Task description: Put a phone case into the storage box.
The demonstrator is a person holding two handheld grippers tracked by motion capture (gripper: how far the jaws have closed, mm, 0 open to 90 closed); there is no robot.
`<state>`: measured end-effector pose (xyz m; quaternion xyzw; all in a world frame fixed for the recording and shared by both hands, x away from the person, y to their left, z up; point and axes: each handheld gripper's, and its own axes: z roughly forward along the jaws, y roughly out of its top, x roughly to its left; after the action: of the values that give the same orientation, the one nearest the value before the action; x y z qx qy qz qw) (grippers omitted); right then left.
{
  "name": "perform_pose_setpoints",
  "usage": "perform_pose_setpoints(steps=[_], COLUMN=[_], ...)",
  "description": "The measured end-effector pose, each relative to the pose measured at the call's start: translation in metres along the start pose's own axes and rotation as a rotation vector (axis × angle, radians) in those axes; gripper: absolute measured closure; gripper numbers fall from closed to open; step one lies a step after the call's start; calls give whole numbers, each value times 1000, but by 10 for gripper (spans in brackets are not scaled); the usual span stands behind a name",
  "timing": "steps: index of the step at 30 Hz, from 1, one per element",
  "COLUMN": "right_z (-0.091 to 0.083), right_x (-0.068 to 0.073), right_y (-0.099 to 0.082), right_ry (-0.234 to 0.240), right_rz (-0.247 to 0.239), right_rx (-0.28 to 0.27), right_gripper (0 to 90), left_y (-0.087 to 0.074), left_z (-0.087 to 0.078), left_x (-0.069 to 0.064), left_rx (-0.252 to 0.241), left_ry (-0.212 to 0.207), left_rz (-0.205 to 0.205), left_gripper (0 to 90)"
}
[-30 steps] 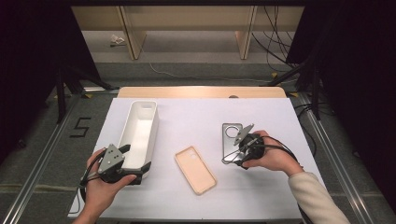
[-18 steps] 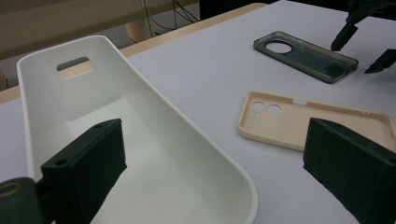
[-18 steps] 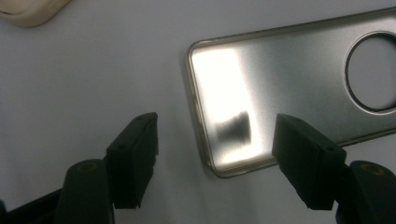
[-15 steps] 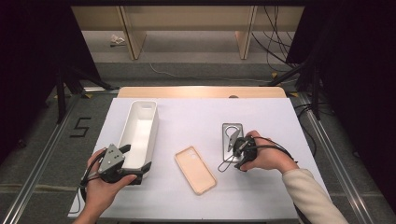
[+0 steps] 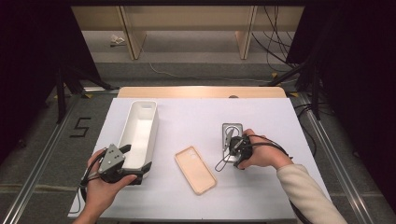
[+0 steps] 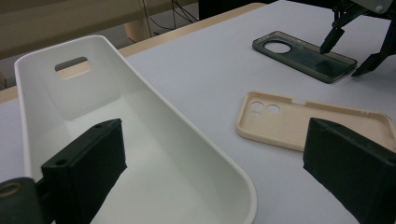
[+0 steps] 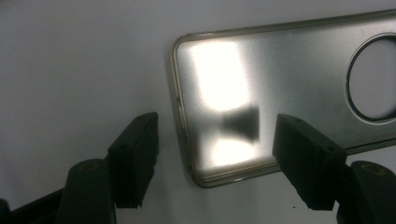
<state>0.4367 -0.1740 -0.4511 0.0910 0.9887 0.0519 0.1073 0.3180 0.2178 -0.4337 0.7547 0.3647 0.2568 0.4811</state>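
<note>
A dark grey see-through phone case (image 5: 232, 130) lies flat at the right of the white table. My right gripper (image 5: 229, 147) hangs over its near end. In the right gripper view the case's corner (image 7: 224, 107) lies between the jaws of that gripper (image 7: 219, 163); they have just been closing a little, and the pads stand clear of the case. A beige phone case (image 5: 195, 169) lies in the middle. My left gripper (image 5: 137, 161) stands open across the near right wall of the white bin (image 5: 150, 126), one jaw inside and one outside.
The bin (image 6: 140, 70) is empty and has a handle slot in its far end. The beige case (image 6: 317, 123) lies hollow side up just right of it. Cables trail from both grippers. Past the table's far wooden edge (image 5: 201, 92) the floor is lower.
My right gripper has shifted a little left and lower, onto the near end of the grey case. The left gripper, the bin and the beige case have not moved.
</note>
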Motion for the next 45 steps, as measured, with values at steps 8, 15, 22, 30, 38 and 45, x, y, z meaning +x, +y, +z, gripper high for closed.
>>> perform_pose_setpoints(steps=[8, 15, 22, 30, 38, 45], right_z=[4, 5, 6, 7, 5, 5], right_x=[-2, -4, -7, -7, -4, -2], right_y=[10, 12, 15, 19, 20, 21], right_ry=[7, 10, 8, 28, 66, 82], right_rz=[-29, -38, -60, -76, -118, -133], right_rx=[26, 40, 66, 84, 95, 93], right_gripper=[335, 335, 335, 381, 531, 622], left_y=[0, 0, 0, 0, 0, 0], left_z=[0, 0, 0, 0, 0, 1], left_x=[0, 0, 0, 0, -1, -1], left_rx=[-1, -1, -2, -2, -1, 2], left_ry=[-2, -2, -4, -5, -8, -11], left_rz=[-1, 0, 0, 1, -1, -1], left_gripper=[51, 51, 51, 51, 55, 55])
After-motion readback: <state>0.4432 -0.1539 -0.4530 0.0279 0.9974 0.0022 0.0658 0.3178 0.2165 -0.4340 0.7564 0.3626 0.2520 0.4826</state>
